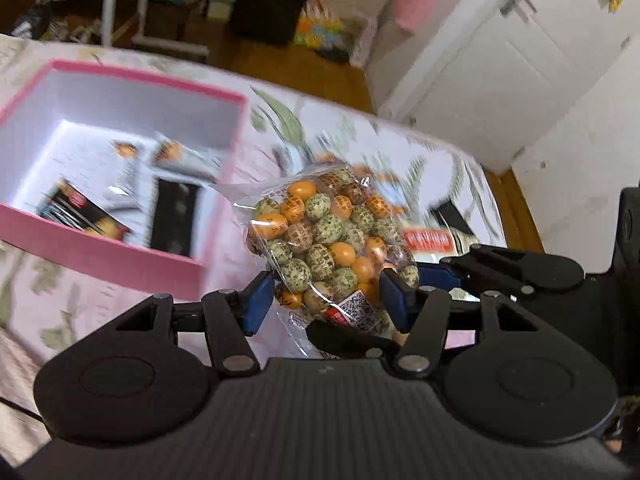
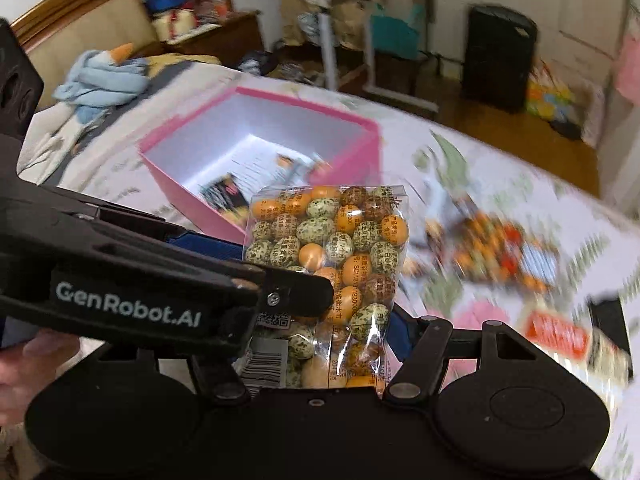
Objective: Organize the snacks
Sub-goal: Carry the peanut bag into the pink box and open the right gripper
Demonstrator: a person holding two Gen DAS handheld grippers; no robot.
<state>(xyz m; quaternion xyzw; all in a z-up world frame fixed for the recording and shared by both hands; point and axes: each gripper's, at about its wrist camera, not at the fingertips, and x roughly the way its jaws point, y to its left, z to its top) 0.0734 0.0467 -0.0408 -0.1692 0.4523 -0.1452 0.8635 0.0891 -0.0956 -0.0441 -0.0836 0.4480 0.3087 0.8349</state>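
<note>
A home bedroom: floral bedsheet, wooden headboard, white wardrobe.

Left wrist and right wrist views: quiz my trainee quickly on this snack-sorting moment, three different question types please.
1. True or false: the clear bag of speckled candies is lying inside the pink box.
2. Multiple choice: what grips the bag? A) the left gripper only B) the right gripper only C) both grippers D) neither
3. Fill in: the box's inside walls are ____.

Key
1. False: the bag is held up outside the box, which already holds other snack packets.
2. C: blue pads of both grippers press on the lower part of the bag.
3. White.
</note>
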